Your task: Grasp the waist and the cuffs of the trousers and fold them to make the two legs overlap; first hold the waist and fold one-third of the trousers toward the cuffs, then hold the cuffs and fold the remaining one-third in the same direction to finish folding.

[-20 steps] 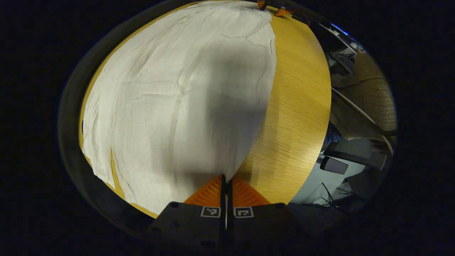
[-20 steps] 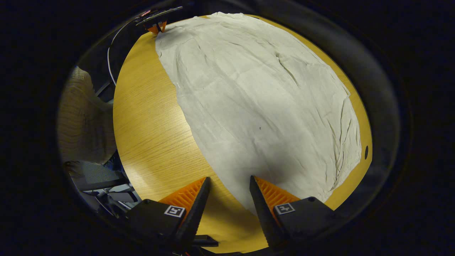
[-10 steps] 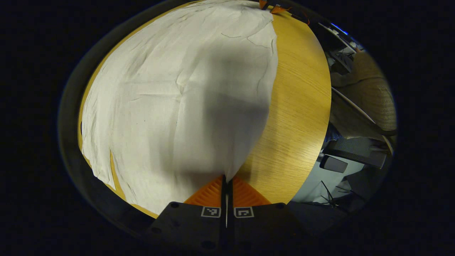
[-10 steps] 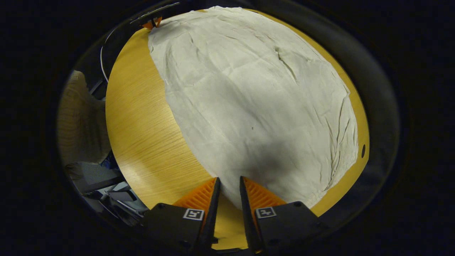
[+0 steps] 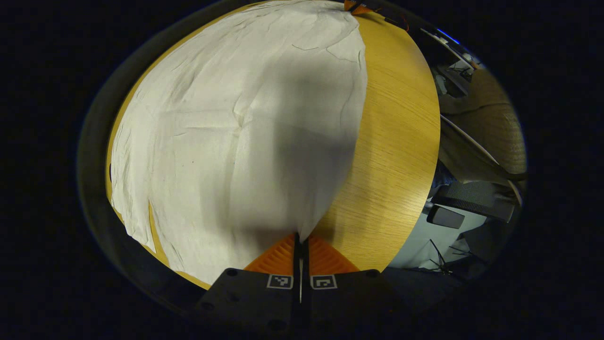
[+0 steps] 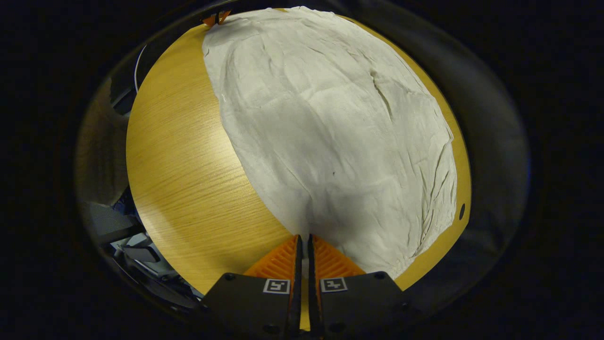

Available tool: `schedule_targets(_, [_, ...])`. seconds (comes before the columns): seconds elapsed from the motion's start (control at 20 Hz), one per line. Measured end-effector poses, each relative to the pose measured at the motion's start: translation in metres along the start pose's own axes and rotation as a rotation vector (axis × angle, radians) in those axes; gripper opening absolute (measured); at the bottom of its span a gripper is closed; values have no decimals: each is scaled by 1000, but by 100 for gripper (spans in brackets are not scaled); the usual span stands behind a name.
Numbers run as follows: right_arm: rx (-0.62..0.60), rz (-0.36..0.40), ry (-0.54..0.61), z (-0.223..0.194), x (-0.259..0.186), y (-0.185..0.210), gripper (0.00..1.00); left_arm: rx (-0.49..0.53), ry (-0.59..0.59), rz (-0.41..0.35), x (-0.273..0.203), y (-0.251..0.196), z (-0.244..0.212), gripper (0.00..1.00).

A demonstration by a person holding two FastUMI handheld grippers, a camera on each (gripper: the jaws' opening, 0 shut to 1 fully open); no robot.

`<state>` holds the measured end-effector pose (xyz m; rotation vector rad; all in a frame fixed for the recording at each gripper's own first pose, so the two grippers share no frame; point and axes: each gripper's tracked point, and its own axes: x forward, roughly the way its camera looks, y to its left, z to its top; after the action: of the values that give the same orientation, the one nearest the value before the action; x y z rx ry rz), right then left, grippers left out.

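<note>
Pale cloth is lying spread across the wooden bench (image 6: 188, 156): the trousers (image 6: 330, 127) are flat, their near edge running along the bare wood. Big change on the right gripper (image 6: 304, 245): its jaws, standing wide apart a second ago, are now pinched together on the corner of the fabric. Over on the other end, the left gripper (image 5: 300, 243) is keeping its jaws clamped on its own corner of the trousers (image 5: 236, 132), just as before. So both ends of that long edge are now being held, and that, I'd say, is clearing the way for lifting it and carrying it over so the two legs overlap. Nothing is lifting yet.
</note>
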<state>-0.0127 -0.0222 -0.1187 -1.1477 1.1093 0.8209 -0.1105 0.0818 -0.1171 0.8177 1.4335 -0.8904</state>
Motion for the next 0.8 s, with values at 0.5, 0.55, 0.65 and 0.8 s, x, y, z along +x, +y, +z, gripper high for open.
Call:
schedule_targets(0.5, [5,-85,-63,2,-21,-11,0,42,69,59,-20,7,-3,0])
schedule_targets(0.55, [8,-93,-65,2,-26,-13,0,42,67,79,-28,13,0,0])
schedule_targets(0.65, [17,-114,-76,5,-34,-22,0,46,78,127,-41,25,-1,0])
schedule_targets(0.8, [32,-149,-95,13,-45,-40,3,64,133,198,-60,46,-4,0])
